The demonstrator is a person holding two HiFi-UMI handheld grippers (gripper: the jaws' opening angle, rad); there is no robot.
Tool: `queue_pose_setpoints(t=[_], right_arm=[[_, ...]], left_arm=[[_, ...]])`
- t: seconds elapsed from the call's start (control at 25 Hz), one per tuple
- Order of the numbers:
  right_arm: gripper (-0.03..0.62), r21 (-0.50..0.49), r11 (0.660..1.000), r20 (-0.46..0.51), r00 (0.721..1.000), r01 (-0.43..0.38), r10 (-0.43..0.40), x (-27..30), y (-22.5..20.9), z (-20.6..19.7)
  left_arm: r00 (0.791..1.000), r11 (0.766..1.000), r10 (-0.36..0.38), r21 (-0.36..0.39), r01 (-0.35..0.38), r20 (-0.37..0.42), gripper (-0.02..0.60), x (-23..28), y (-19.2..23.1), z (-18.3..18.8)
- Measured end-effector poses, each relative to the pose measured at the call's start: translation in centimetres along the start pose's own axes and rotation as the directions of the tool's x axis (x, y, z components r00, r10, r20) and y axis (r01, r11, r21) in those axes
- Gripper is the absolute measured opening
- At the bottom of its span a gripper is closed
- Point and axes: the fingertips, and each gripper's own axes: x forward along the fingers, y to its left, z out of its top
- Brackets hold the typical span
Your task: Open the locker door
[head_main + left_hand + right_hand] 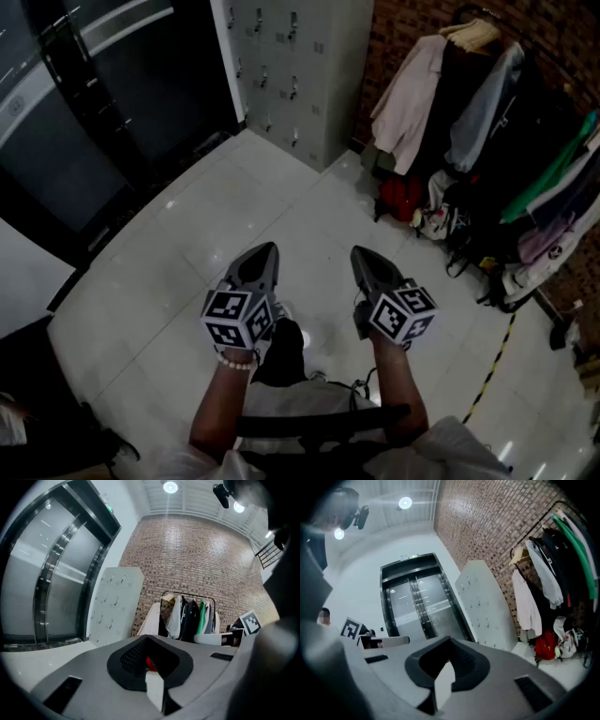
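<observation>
I see my left grey tapered plastic gripper [266, 249] and my right grey tapered plastic gripper [360, 253]. Each bears a white cube printed with black square markers [234, 319]. A pale bead bracelet [234, 362] rings my left wrist, and my white top [459, 452] shows below.

**Three Cameras, One Locker Room**

The head camera looks steeply down from above the person. Tiled floor [187, 281] fills its frame, with the left tool [270, 249] and right tool [357, 251] close at 6 o'clock. The lockers [298, 66] stand far off at 12 and the clothes rack [506, 141] at 2. Each tool camera rides low behind its own jaws, which loom at 6 o'clock, and faces out across the room. The left gripper view sets the lockers at 9 and the rack at 3. The right gripper view holds both toward 3. Each glimpses the other tool at its edge. All three views share the lockers and the rack.
</observation>
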Motion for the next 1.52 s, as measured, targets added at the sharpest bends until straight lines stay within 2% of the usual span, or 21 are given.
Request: queue_pose_setpoints(t=[0.28, 0.72, 0.88, 1.12, 1.24, 1.52], right_arm=[[0.006, -0.022, 1.000, -0.005, 1.000, 0.002, -0.002, 10.0, -4.1, 1.8], [0.006, -0.019, 1.000, 0.024, 1.000, 0.017, -0.017, 29.3, -8.6, 8.1], [0.006, -0.010, 1.000, 0.027, 0.999, 0.019, -0.019, 34.4, -9.5, 8.7], [0.006, 0.008, 1.000, 0.021, 1.000, 0.022, -0.023, 40.7, -12.7, 9.8], [0.006, 0.011, 1.000, 0.020, 1.000, 0.019, -0.019, 44.2, -14.4, 10.3], [0.006, 0.014, 1.000, 0.009, 1.000, -0.008, 0.008, 55.1, -19.4, 11.9]], left_arm=[[0.999, 0.999, -0.031, -0.018, 0.031, 0.016, -0.011, 9.2, 6.2, 2.7], [0.999, 0.999, -0.035, -0.028, 0.035, 0.008, -0.011, 23.0, 19.6, 10.0], [1.000, 0.999, -0.027, -0.027, 0.026, -0.008, -0.011, 26.6, 23.5, 11.2], [0.999, 0.999, -0.044, -0.002, 0.044, -0.029, -0.010, 32.6, 26.6, 12.5], [0.999, 0.999, -0.030, 0.019, 0.030, -0.037, -0.009, 35.4, 28.8, 13.1], [0.999, 1.000, 0.007, -0.026, -0.008, -0.036, -0.009, 44.2, 36.0, 14.2]])
